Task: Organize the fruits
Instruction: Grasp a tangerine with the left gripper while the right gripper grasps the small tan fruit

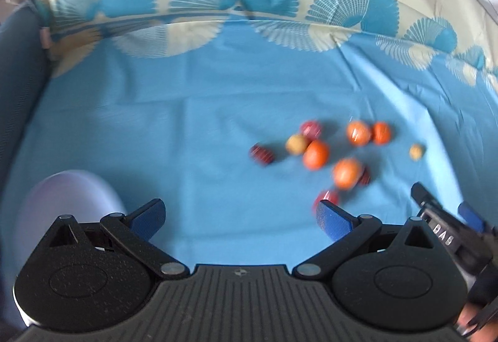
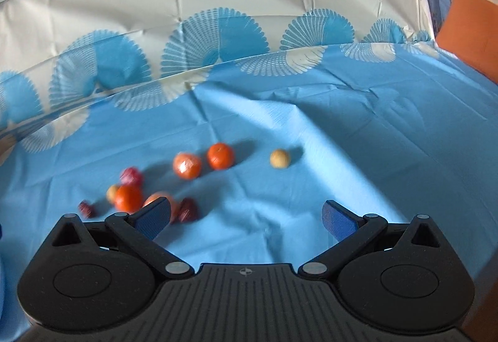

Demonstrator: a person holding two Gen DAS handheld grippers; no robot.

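Item: loose fruit on a desk under a blue cloth (image 2: 342,130) with pale fan print at its far border

Count, as far as blur allows: four orange fruits (image 2: 220,156), about four dark red ones (image 1: 262,154), two small tan ones (image 2: 280,158). All lie scattered mid-desk, a little right of centre in the left wrist view; one tan fruit sits apart at the right of the group.

Progress: judged barely begun. No fruit is grouped by kind and none is lifted. A pale lilac rounded object (image 1: 65,202), perhaps a bowl, sits at near left; nothing is seen in it.

Left tool (image 1: 239,219): spread wide, nothing between its pads, short of the nearest red fruit.
Right tool (image 2: 246,217): spread wide, empty, the cluster just beyond its left finger.

Room: bare cloth near and right of the fruit. The cloth rises as a backdrop at the far side; an orange panel (image 2: 467,27) stands far right. The two tools are close together, the right one showing at the lower right of the left wrist view
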